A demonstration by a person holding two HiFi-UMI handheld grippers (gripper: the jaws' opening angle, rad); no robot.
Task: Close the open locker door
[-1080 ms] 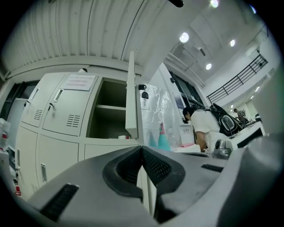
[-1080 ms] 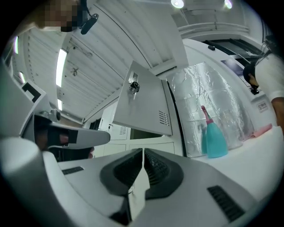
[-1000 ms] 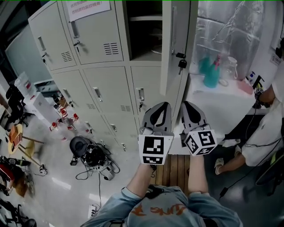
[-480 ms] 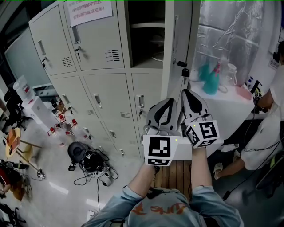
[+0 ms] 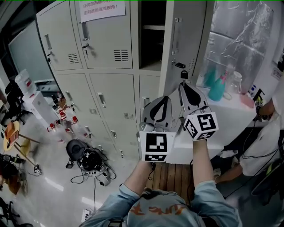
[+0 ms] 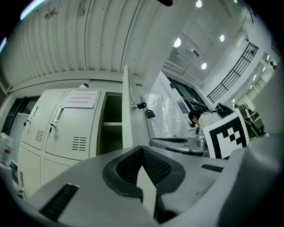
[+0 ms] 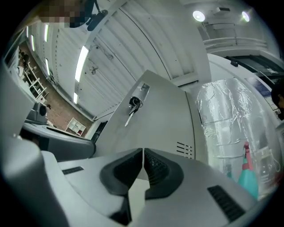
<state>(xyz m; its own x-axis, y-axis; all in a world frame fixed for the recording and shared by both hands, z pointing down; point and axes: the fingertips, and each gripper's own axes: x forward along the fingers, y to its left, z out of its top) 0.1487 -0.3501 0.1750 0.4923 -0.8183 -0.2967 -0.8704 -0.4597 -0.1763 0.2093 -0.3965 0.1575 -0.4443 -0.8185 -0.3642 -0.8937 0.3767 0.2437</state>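
The locker [image 5: 151, 35] in the top row stands open, with a shelf showing inside. Its door [image 5: 188, 40] is swung out to the right, and its handle and vent slots face outward. A lock [image 5: 180, 66] with keys hangs at the door's free edge, low down.

The left gripper [image 5: 163, 104] is held up in front of the lower lockers, below the open compartment. Its jaws are pressed together at the tips with nothing between them. In its own view the door appears edge-on, straight ahead above the jaws.

The right gripper [image 5: 183, 88] is higher, with its tip just under the lock and close to the door's lower corner. Whether it touches the door cannot be told. Its jaws are also closed, leaving only a thin slit, and they hold nothing. The door's outer face fills the space behind them in its view.

A notice [image 5: 97, 9] is stuck to the closed locker on the left. To the right of the door, a white worktop [image 5: 235, 113] carries a teal bottle [image 5: 217, 86] in front of crinkled plastic sheeting. Cables [image 5: 91, 159] and gear lie on the floor [image 5: 53, 186] at lower left. A person sits at the far right edge.
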